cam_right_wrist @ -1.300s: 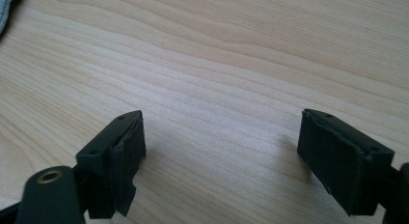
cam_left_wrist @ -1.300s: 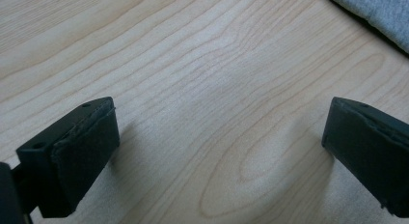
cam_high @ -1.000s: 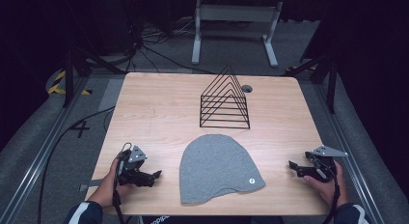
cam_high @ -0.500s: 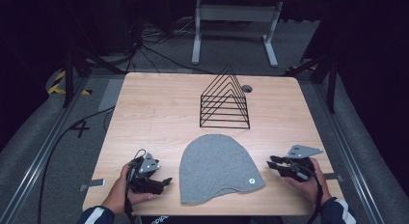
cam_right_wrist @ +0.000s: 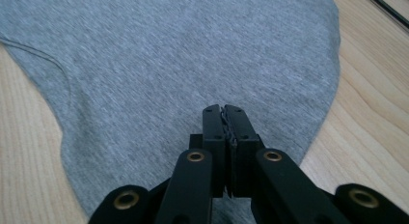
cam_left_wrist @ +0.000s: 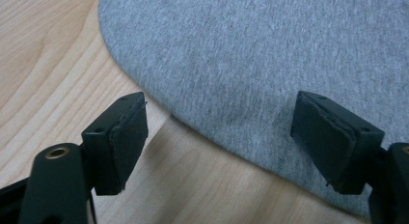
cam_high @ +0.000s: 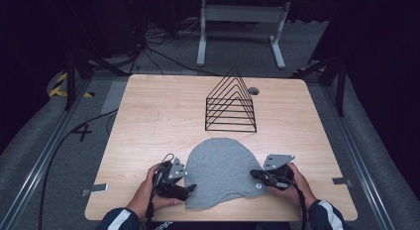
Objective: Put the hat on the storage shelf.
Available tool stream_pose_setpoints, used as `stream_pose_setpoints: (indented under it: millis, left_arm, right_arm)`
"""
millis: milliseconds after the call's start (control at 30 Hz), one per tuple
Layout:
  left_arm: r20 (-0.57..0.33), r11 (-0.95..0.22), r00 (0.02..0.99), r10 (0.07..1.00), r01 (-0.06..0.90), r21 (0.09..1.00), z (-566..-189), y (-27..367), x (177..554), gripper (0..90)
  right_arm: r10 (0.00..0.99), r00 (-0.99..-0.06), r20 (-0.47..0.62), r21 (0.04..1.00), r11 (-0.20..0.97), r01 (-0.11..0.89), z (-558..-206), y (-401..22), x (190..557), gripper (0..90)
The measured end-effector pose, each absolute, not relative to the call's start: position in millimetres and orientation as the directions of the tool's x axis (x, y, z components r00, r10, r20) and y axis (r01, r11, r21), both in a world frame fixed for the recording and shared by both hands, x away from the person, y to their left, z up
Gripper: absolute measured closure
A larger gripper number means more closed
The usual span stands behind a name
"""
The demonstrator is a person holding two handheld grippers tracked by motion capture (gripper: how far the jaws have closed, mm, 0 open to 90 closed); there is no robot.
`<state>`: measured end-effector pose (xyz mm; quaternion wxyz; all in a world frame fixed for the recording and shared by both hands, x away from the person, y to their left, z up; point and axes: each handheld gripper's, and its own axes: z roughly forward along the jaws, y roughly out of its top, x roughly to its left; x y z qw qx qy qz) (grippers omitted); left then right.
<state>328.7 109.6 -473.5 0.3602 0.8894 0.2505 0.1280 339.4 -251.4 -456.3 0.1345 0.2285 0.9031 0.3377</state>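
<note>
Grey beanie (cam_high: pixel 220 170) lies flat on the wooden table (cam_high: pixel 148 121), near the table's front edge, rounded crown pointing away from the person, toward the black wire rack (cam_high: pixel 231 103). Rack stands upright just behind the beanie, apart from it, triangular wires, with a small round grommet hole (cam_high: pixel 253 91) in the table right behind the rack

Left gripper (cam_high: pixel 190 188) sits at the beanie's left edge, held by the person's left hand (cam_high: pixel 148 190), jaws pointing toward the beanie. In the left gripper view the left gripper (cam_left_wrist: pixel 219 142) has jaws spread wide, nothing between them, one jaw over bare wood beside the beanie (cam_left_wrist: pixel 270 64), the other over the fabric; the cloth's curved edge runs between them. Cannot tell if the pads touch the cloth

Right gripper (cam_high: pixel 253 173) is at the beanie's right edge, in the right hand (cam_high: pixel 292 183), grey three-cornered plate on top, tips by the small round tag (cam_high: pixel 257 186) on the beanie. In the right gripper view the right gripper (cam_right_wrist: pixel 223 110) has jaws pressed together with no visible gap, above the beanie (cam_right_wrist: pixel 169 64), near its curved edge; no fabric seen pinched between them, contact with the cloth cannot be told

Dark sleeves with white stripes at the table's front edge
</note>
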Motion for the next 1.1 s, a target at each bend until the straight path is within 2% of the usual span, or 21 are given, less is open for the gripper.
stream_pose_setpoints:
  millis: [333, 500, 567, 700, 800, 933, 1033, 1100]
  left_arm:
    - [0.035, -0.601, 0.819, 0.572, 0.389, 0.699, -473.6, 118.4, 346.8, 17.6]
    - [-0.02, -0.592, 0.824, 0.566, 0.424, 0.686, -473.7, 118.4, 356.6, 17.0]
    - [-0.026, -0.593, 0.829, 0.558, 0.421, 0.687, -473.3, 118.5, 358.9, 17.4]
    - [-0.015, -0.592, 0.822, 0.569, 0.422, 0.687, -469.7, 119.9, 366.3, 21.8]
    - [-0.026, -0.565, 0.815, 0.578, 0.423, 0.708, -465.8, 118.1, 375.7, 22.9]
    - [-0.029, -0.575, 0.813, 0.582, 0.436, 0.692, -466.7, 109.9, 390.7, 23.5]
    - [0.001, -0.598, 0.818, 0.575, 0.42, 0.683, -469.3, 104.5, 398.7, 24.7]
    - [-0.031, -0.589, 0.816, 0.577, 0.442, 0.677, -468.8, 103.2, 405.1, 23.3]
  right_arm:
    - [0.501, -0.864, -0.05, 0.681, 0.65, 0.337, -457.8, -253.8, 326.7, 87.7]
    - [0.506, -0.862, -0.034, 0.673, 0.649, 0.355, -456.8, -256.5, 318.7, 85.5]
    - [0.519, -0.854, -0.036, 0.667, 0.649, 0.366, -455.7, -257.6, 316.9, 76.5]
    - [0.564, -0.824, -0.053, 0.673, 0.63, 0.388, -450.6, -261.5, 321.3, 66.8]
    - [0.61, -0.789, -0.078, 0.691, 0.603, 0.399, -443.4, -264.9, 332.1, 61.4]
    - [0.648, -0.757, -0.078, 0.688, 0.585, 0.43, -440.8, -262.0, 352.3, 54.6]
    - [0.664, -0.742, -0.091, 0.679, 0.586, 0.441, -442.2, -254.3, 369.7, 49.0]
    - [0.678, -0.731, -0.074, 0.675, 0.574, 0.464, -443.7, -250.0, 379.4, 45.8]
